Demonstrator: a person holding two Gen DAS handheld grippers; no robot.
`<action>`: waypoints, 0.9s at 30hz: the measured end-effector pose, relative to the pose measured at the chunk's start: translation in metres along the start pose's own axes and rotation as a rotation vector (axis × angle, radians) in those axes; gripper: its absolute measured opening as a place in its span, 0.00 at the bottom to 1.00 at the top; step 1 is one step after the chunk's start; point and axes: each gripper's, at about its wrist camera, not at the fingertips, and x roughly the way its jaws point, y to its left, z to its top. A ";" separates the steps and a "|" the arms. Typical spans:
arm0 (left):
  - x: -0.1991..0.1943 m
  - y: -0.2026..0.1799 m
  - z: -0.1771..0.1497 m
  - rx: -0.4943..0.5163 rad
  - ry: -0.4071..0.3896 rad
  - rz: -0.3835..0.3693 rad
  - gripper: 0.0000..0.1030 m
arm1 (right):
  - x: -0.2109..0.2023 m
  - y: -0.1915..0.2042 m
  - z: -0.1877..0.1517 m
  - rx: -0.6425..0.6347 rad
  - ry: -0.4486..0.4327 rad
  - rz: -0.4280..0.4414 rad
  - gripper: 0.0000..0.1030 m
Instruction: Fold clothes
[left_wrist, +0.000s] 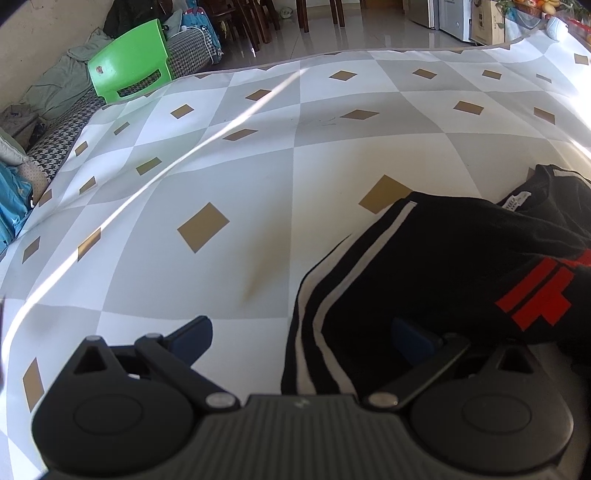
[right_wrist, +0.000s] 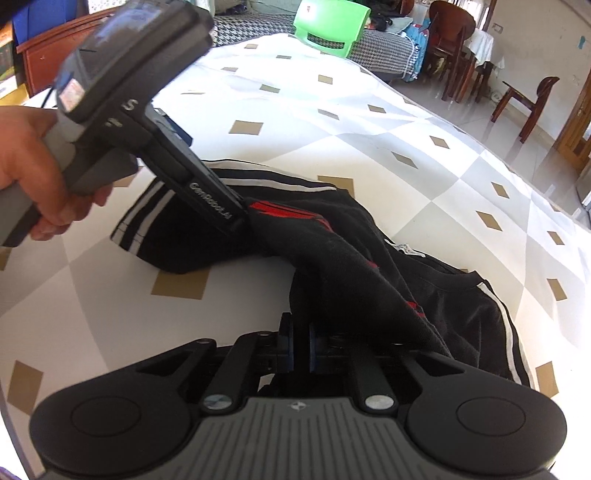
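Note:
A black garment (left_wrist: 461, 266) with white side stripes and a red print lies rumpled on the table's checked cloth (left_wrist: 258, 177). My left gripper (left_wrist: 303, 338) stands open over its striped edge: the left finger is above bare cloth and the right finger above black fabric. In the right wrist view the garment (right_wrist: 351, 258) rises in a ridge toward my right gripper (right_wrist: 300, 332), whose fingers are shut on a fold of it. The left gripper's body (right_wrist: 207, 195), held by a hand (right_wrist: 33, 173), slants down into the garment's far side.
The table cloth (right_wrist: 369, 122) is grey and white diamonds with tan squares, and it stretches wide beyond the garment. A green plastic chair (left_wrist: 129, 62) and a houndstooth sofa (left_wrist: 62, 136) stand past the far edge. Wooden chairs (right_wrist: 524, 99) stand on the tiled floor.

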 end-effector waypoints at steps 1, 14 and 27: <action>0.001 0.000 0.000 -0.002 0.002 0.004 1.00 | -0.003 0.002 -0.002 -0.005 0.001 0.023 0.08; 0.011 -0.001 0.008 -0.004 -0.003 0.097 1.00 | -0.052 0.039 -0.028 -0.116 -0.015 0.361 0.08; 0.003 0.026 0.014 -0.110 -0.009 0.120 1.00 | -0.057 0.063 -0.031 -0.135 -0.029 0.472 0.30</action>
